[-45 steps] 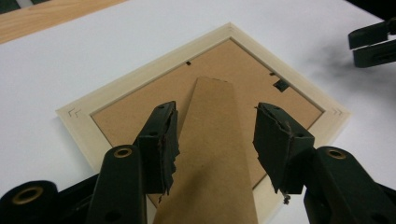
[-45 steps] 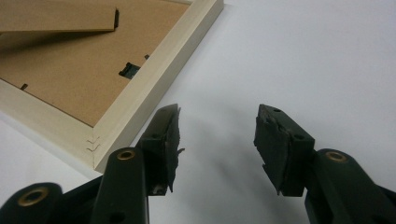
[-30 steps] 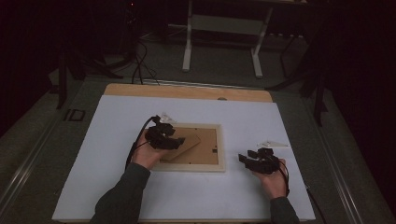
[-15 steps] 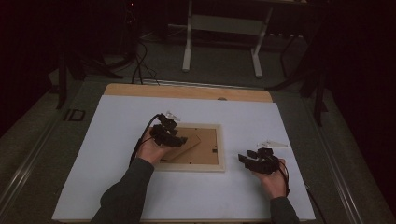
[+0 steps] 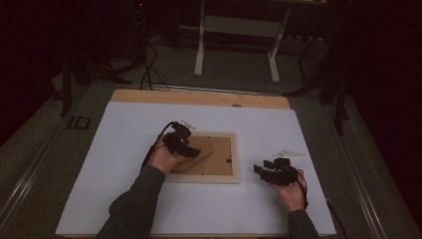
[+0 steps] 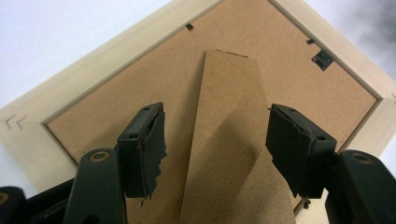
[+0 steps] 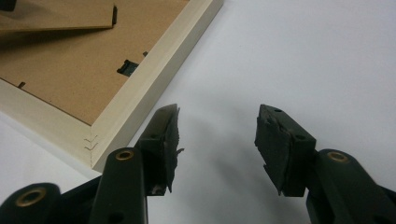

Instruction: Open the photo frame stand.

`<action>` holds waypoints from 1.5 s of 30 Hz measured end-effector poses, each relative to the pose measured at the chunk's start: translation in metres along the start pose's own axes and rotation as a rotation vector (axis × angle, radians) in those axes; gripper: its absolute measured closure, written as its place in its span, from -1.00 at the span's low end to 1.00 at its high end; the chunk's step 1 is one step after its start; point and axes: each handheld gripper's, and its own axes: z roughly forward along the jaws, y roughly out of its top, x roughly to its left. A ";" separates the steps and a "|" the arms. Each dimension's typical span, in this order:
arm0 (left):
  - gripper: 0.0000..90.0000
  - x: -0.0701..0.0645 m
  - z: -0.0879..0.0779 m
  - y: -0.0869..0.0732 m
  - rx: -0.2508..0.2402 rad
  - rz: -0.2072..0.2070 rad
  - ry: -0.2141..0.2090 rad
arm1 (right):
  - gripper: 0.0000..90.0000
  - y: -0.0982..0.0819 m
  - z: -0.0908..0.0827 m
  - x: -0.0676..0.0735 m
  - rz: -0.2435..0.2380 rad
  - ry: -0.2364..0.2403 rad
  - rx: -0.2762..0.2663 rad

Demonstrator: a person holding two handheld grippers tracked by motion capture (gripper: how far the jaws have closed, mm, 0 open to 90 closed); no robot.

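While the pale wooden picture frame [image 5: 204, 158] lies face down near the middle of the white table sheet [image 5: 124, 129], its tapered brown cardboard easel stand [image 6: 229, 140] is lifted off the backing (apparently half opened, not yet set). Its long axis runs from the left gripper [image 6: 212, 140] toward the frame's far edge. That gripper's jaws have just been opening, straddling the stand without pressing. The right gripper [image 7: 217, 140] gapes empty beside the frame's corner.
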 end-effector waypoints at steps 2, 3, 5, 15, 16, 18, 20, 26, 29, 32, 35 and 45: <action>-0.18 -0.001 0.002 0.001 0.016 0.006 0.002 | 0.08 0.000 0.000 0.000 0.000 -0.001 0.002; -0.20 -0.001 0.003 0.001 0.026 0.010 0.003 | 0.08 0.000 0.000 0.000 -0.001 -0.001 0.002; -0.22 -0.002 0.005 0.002 0.045 0.017 -0.005 | 0.08 0.000 0.000 0.000 -0.002 0.000 0.004; -0.28 -0.006 0.006 0.006 0.074 0.045 0.013 | 0.08 -0.001 0.001 0.000 -0.003 -0.001 0.005; -0.28 -0.007 0.005 0.006 0.069 0.044 0.015 | 0.08 -0.001 0.001 0.000 -0.003 -0.001 0.005; -0.28 -0.007 0.003 0.008 0.057 0.037 0.007 | 0.08 -0.001 0.002 0.000 -0.002 0.000 0.005; -0.27 -0.008 0.001 0.009 0.038 0.034 0.007 | 0.08 -0.001 0.001 0.000 -0.002 -0.001 0.006; -0.29 -0.013 0.007 0.011 0.061 0.048 -0.002 | 0.08 -0.001 0.001 0.000 -0.002 -0.001 0.005; -0.31 -0.014 0.011 0.011 0.080 0.046 0.006 | 0.08 -0.001 0.002 0.000 -0.002 0.000 0.006; -0.33 -0.014 0.016 0.011 0.104 0.048 0.009 | 0.08 -0.001 0.002 -0.001 -0.001 0.001 0.007; -0.34 -0.013 0.018 0.010 0.123 0.045 0.006 | 0.08 -0.001 0.002 -0.001 -0.001 0.002 0.008; -0.19 -0.009 0.025 0.009 0.156 0.033 -0.011 | 0.08 -0.002 0.003 -0.001 -0.001 0.003 0.009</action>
